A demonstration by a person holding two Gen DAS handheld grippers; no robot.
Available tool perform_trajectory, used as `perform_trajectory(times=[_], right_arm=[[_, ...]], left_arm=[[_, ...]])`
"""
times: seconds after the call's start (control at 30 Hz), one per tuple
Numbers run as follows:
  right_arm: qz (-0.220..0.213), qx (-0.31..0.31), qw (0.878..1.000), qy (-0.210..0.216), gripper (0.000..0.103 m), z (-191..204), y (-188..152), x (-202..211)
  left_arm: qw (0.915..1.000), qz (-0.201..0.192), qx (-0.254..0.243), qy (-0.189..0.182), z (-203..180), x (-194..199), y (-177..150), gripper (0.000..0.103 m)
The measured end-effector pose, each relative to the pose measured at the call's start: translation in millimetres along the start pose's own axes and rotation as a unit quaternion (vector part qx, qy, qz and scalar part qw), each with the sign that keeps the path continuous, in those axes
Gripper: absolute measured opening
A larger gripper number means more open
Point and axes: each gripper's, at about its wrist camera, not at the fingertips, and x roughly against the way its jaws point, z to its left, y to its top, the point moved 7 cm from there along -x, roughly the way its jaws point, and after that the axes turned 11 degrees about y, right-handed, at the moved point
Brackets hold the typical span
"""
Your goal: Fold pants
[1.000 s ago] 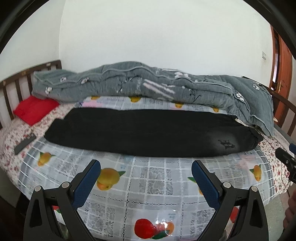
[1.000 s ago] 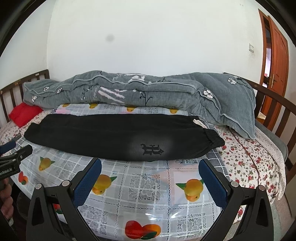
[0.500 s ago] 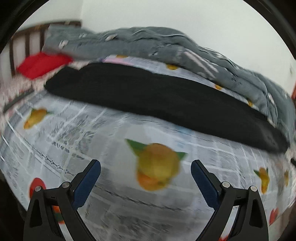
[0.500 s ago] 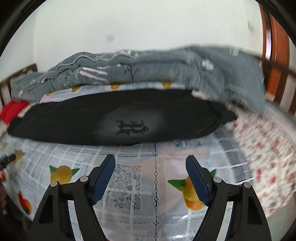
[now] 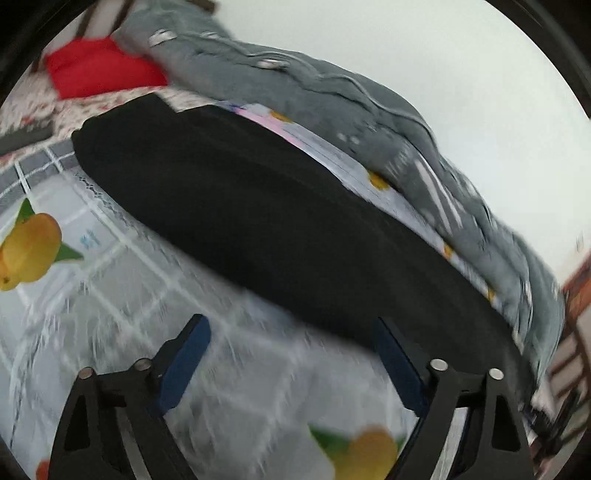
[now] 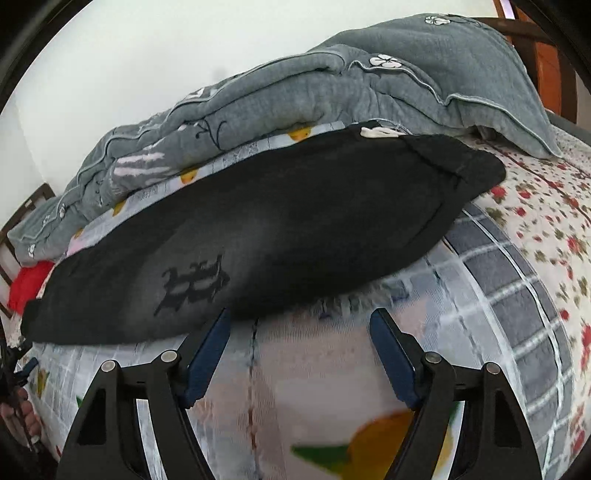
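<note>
— Two grippers, one pair of pants, one bed. Start with the pants?

— Black pants (image 6: 280,236), laid flat and lengthwise across the bed on a fruit-print sheet (image 6: 314,373). In the right wrist view the wider gathered end lies to the right, with a small white tag beside it at the far edge. A dark emblem (image 6: 194,286) sits on a faded grey patch toward the near edge. In the left wrist view the same pants (image 5: 280,229) run diagonally from upper left to lower right; that view is blurred.

— The left gripper?

— Left gripper (image 5: 291,325): fingers spread wide with blue pads (image 5: 183,363), nothing between them. It hangs over the sheet (image 5: 129,295) just short of the pants' near edge, the right fingertip at or on that edge; the blur makes contact hard to judge.

— And the right?

— Right gripper (image 6: 301,317): jaws also apart and empty. The left fingertip meets the near hem of the pants just below the emblem; the right one is over bare sheet, close to the hem.

— Other items?

— One grey quilt (image 6: 332,85), bunched along the far side of the bed behind the pants. One red pillow (image 5: 99,66) past the narrow end of the pants. A floral sheet (image 6: 546,221) under the fruit-print one, showing at the right. A dark flat object (image 5: 26,138) lies near the red pillow, too blurred to name. A wooden bed rail (image 6: 528,33) shows behind the quilt.
</note>
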Motion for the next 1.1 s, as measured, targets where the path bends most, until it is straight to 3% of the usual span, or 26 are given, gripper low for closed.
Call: perform_trajectory(times=[0.13, 0.17, 0.2, 0.23, 0.27, 0.3, 0.43, 0.63, 0.8, 1.03, 1.1], right_arm=[[0.006, -0.035, 0.999, 0.015, 0.077, -3, 16, -20], [0.008, -0.040, 0.999, 0.014, 0.074, -3, 21, -26], [0.013, -0.042, 0.999, 0.011, 0.057, -3, 24, -32], [0.027, -0.042, 0.999, 0.011, 0.030, -1, 26, -37], [0.041, -0.045, 0.998, 0.016, 0.023, 3, 27, -39], [0.038, -0.043, 0.998, 0.015, 0.022, 5, 30, -36], [-0.006, 0.007, 1.000, 0.028, 0.018, 32, 56, -12], [-0.037, 0.043, 0.998, 0.037, 0.017, 54, 115, -26], [-0.044, 0.051, 0.998, 0.017, 0.016, 57, 154, -65], [-0.013, 0.008, 0.999, -0.029, 0.017, 35, 183, -161], [-0.006, -0.011, 0.999, -0.034, 0.019, 24, 180, -179]], left_arm=[[0.9991, -0.001, 0.035, 0.024, 15, -22, 27, 0.076], [0.9983, 0.002, 0.043, 0.039, 20, -29, 34, 0.068], [0.9975, 0.007, 0.045, 0.053, 22, -33, 36, 0.041], [0.9953, 0.012, 0.050, 0.082, 29, -37, 40, 0.025], [0.9932, 0.015, 0.056, 0.100, 34, -39, 43, 0.012], [0.9941, 0.015, 0.059, 0.090, 35, -38, 46, 0.010], [0.9970, -0.046, 0.039, 0.049, 23, -13, 66, 0.009], [0.9949, -0.091, 0.004, 0.043, -18, -17, 115, 0.009], [0.9889, -0.115, -0.046, 0.082, -58, -51, 154, 0.009], [0.9766, -0.107, -0.097, 0.160, -78, -123, 164, 0.012], [0.9757, -0.121, -0.095, 0.156, -73, -129, 157, 0.032]])
